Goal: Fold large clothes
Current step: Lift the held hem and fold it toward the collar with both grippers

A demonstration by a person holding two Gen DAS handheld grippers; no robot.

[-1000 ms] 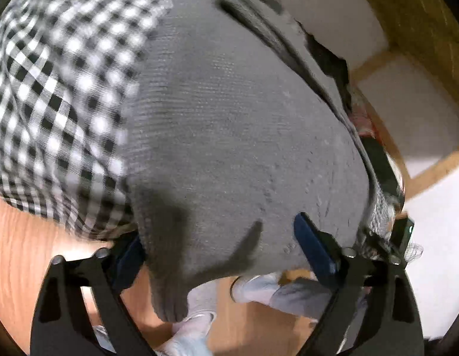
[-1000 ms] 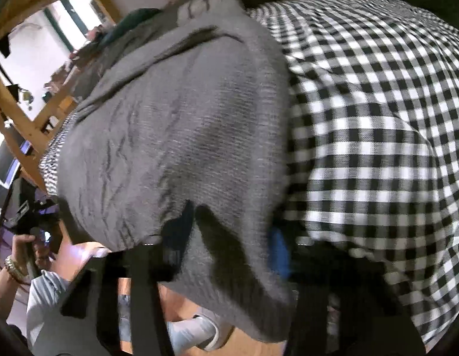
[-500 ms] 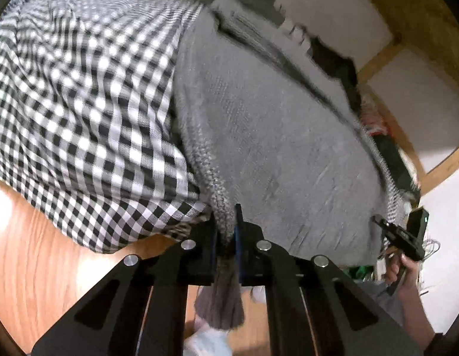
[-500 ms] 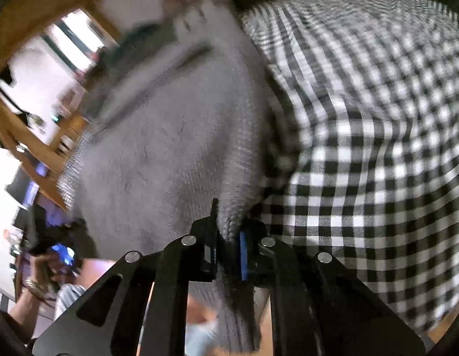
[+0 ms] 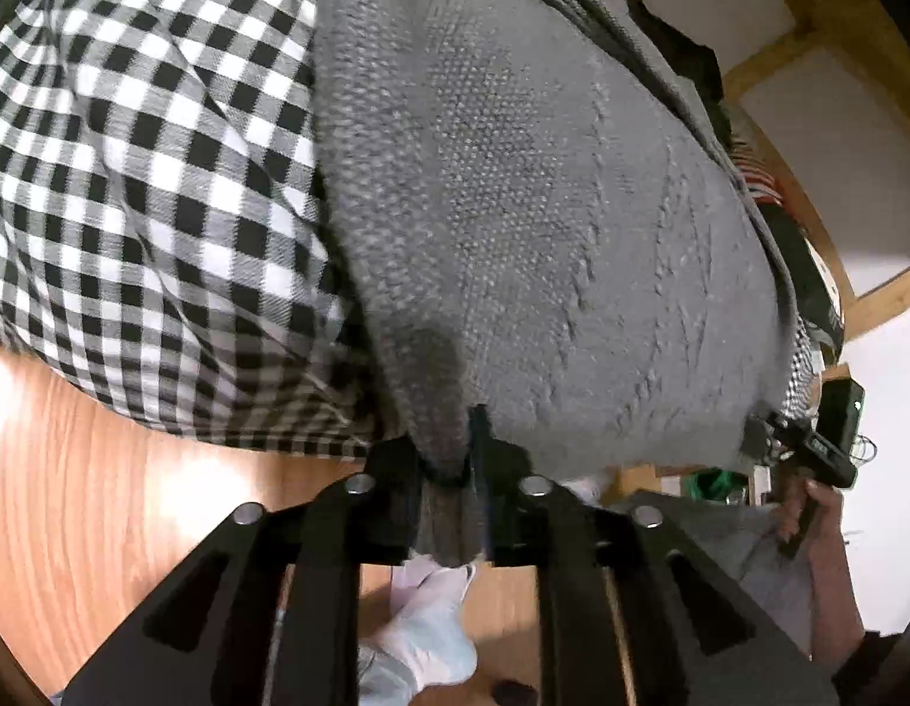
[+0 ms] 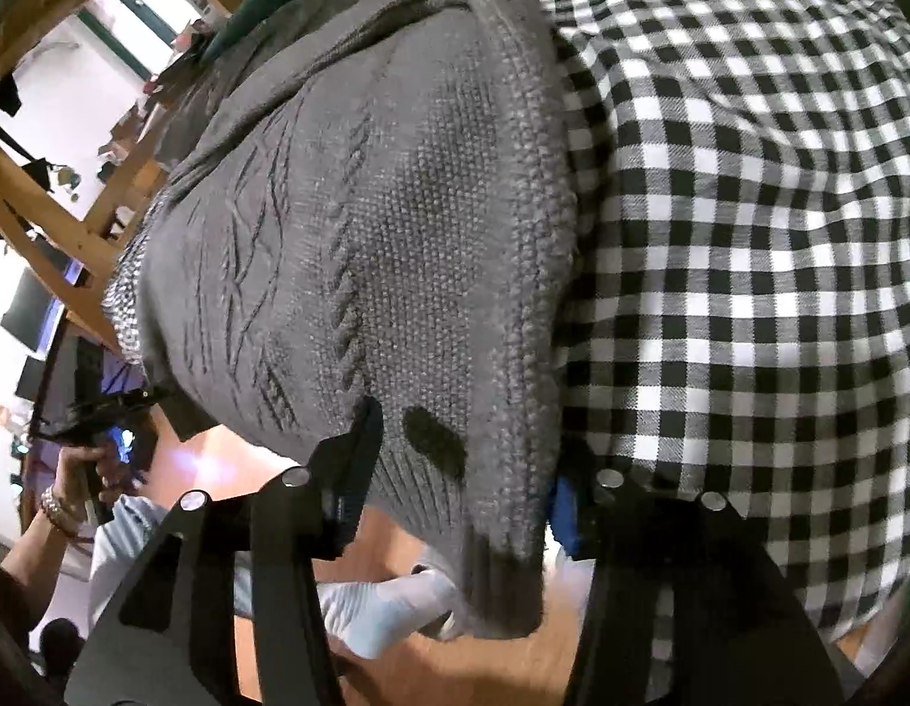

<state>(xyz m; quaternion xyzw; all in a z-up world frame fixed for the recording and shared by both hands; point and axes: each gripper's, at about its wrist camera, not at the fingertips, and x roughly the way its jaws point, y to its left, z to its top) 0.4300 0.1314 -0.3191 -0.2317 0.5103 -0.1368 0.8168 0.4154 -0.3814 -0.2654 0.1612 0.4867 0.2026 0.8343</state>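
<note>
A grey knit sweater (image 5: 543,188) lies on a black-and-white checked cloth (image 5: 149,176) and hangs over its near edge. My left gripper (image 5: 449,459) is shut on the sweater's hanging hem, which bunches between the jaws. In the right wrist view the same sweater (image 6: 396,247) drapes over the checked cloth (image 6: 749,235). My right gripper (image 6: 460,447) stands open, its jaws wide on either side of the sweater's hanging corner. The right finger is mostly hidden behind the knit.
A wooden floor (image 5: 102,470) lies below the cloth's edge. A person's white-socked foot (image 5: 431,635) stands on it. Wooden frame beams (image 6: 49,200) rise on the left. More dark clothes (image 5: 807,270) lie beyond the sweater.
My right gripper, shut on the sweater's edge half a second ago, has opened and let go. My left gripper stays shut on the hem and has moved closer in.
</note>
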